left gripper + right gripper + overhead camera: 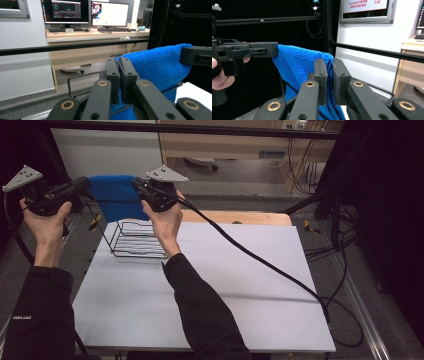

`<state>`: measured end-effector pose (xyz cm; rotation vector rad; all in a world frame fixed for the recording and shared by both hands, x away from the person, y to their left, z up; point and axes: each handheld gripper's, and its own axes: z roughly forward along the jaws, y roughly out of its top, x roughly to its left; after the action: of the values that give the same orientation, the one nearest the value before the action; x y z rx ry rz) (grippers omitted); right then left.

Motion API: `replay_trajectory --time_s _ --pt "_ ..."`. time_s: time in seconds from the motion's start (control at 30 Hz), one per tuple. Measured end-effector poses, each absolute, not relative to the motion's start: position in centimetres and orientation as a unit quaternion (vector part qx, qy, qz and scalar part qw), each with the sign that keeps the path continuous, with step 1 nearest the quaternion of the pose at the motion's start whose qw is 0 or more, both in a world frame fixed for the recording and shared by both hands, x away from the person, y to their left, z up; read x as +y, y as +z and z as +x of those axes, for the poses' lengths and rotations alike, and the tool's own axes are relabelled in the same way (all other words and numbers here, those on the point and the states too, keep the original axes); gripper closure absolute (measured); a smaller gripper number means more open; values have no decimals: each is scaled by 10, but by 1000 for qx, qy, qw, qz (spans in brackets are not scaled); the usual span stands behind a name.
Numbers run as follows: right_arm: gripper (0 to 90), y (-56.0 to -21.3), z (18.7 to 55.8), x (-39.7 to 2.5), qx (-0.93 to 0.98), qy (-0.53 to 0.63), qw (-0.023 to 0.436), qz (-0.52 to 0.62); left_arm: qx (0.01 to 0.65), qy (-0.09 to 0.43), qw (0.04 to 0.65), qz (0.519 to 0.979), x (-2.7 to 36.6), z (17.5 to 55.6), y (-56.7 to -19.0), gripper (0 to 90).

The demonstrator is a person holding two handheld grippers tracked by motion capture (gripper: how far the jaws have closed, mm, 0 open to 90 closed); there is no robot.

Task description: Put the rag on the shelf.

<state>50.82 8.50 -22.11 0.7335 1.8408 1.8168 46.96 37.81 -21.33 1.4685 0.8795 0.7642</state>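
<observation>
Blue terry cloth (114, 196) is held stretched above black wire rack (135, 239), pinched by left gripper (84, 186) and right gripper (138, 185); lowering judged outstanding.

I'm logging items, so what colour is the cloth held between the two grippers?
Bright blue. The cloth shows best in the right gripper view.

Looking along my right gripper (329, 65), I saw its two black jaws pinched nearly together on the top edge of a blue towel (297, 66). The cloth stretched leftward to the left gripper (275, 51), which clamped its far corner, a hand (219, 77) wrapped around that tool against the dark backdrop.
</observation>
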Motion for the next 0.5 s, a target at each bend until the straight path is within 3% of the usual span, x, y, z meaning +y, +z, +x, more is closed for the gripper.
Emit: replay_trajectory --time_s 0.5 --pt "828 -222 494 84 694 632 224 262 369 319 576 656 379 451 -224 857"
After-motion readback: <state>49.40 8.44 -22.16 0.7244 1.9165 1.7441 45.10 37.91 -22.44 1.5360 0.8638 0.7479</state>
